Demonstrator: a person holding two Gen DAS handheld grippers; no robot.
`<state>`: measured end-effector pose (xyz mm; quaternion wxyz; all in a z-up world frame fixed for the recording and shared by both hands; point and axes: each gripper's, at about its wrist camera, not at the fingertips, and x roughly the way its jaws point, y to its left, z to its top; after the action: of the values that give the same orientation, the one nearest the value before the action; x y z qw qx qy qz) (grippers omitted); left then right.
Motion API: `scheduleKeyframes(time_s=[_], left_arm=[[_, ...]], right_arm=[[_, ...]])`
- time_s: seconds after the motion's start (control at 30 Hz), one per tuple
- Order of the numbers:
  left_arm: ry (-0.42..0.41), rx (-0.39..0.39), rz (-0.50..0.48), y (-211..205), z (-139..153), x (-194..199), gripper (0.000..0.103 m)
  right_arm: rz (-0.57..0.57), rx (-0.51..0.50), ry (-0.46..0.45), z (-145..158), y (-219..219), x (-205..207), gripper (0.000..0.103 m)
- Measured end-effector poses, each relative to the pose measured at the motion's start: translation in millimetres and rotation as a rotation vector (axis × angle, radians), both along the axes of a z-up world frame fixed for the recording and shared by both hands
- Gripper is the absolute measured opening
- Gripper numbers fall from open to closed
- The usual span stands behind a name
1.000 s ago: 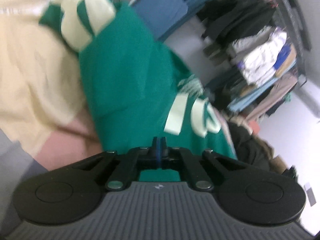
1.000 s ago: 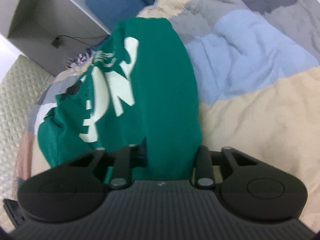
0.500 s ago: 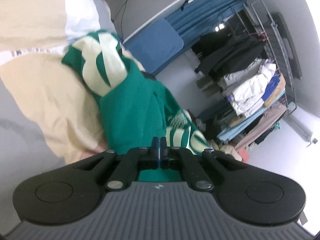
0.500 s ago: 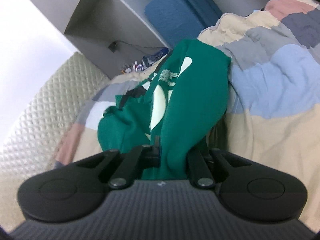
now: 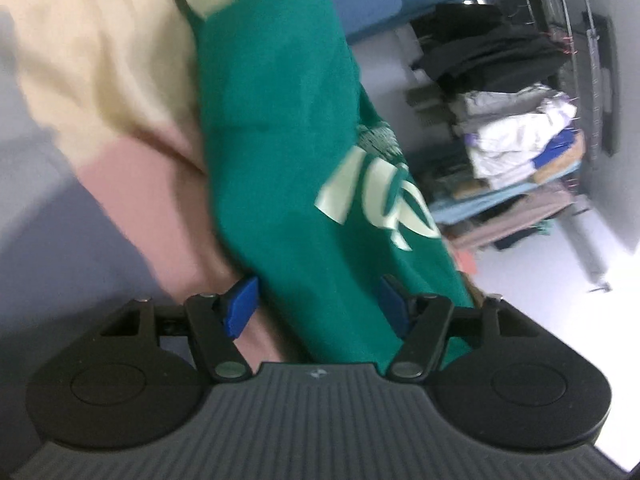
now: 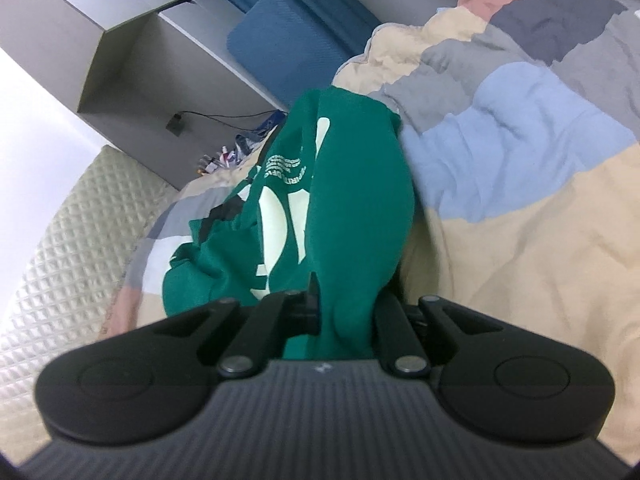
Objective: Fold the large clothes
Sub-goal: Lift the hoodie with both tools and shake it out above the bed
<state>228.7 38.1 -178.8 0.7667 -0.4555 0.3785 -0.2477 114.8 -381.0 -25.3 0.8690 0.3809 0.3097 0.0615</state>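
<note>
A large green shirt [image 5: 280,152] with pale lettering lies over a patchwork quilt [image 5: 80,80] on a bed. My left gripper [image 5: 318,300] is open, its blue pads [image 5: 242,306] spread apart with green cloth running between them. In the right wrist view the same green shirt [image 6: 340,216] is bunched and lifted. My right gripper [image 6: 346,312] is shut on a thick fold of it; the right finger is hidden behind the cloth.
The quilt [image 6: 520,160] covers the bed. A rack of stacked clothes [image 5: 520,140] stands to the right. A blue cushion [image 6: 280,52] and grey shelf unit [image 6: 140,60] stand beyond the bed, and a quilted headboard [image 6: 60,260] is on the left.
My left gripper has opened and no longer pinches the green cloth. The left view swung, so the shirt now looms closer. My right gripper stays shut on the shirt.
</note>
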Motion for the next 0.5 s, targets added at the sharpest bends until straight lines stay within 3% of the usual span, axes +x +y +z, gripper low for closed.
scheduleKeyframes(time_s=[0.07,0.17,0.3,0.43,0.5], left_arm=[[-0.006,-0.061,-0.038,-11.2,-5.1,6.6,0.069],[0.063,-0.109,-0.113,-27.7,-17.4,11.4,0.069],[0.056,-0.021,-0.155,-44.7,-19.3,10.7,0.069],[0.031,-0.034,-0.059,-39.9,-19.2,21.9,0.069],[0.032,-0.036,0.007,-33.8,-23.9,29.8,0.052]], right_arm=[[0.0,0.016,0.009,-4.1,-2.1,2.1,0.008],[-0.011,0.054,0.034,-11.1,-7.6,4.2,0.009],[-0.032,0.111,0.075,-19.2,-15.4,3.6,0.009],[-0.048,0.088,0.118,-25.6,-16.8,7.2,0.009],[-0.05,0.074,0.146,-31.0,-18.2,10.6,0.009]])
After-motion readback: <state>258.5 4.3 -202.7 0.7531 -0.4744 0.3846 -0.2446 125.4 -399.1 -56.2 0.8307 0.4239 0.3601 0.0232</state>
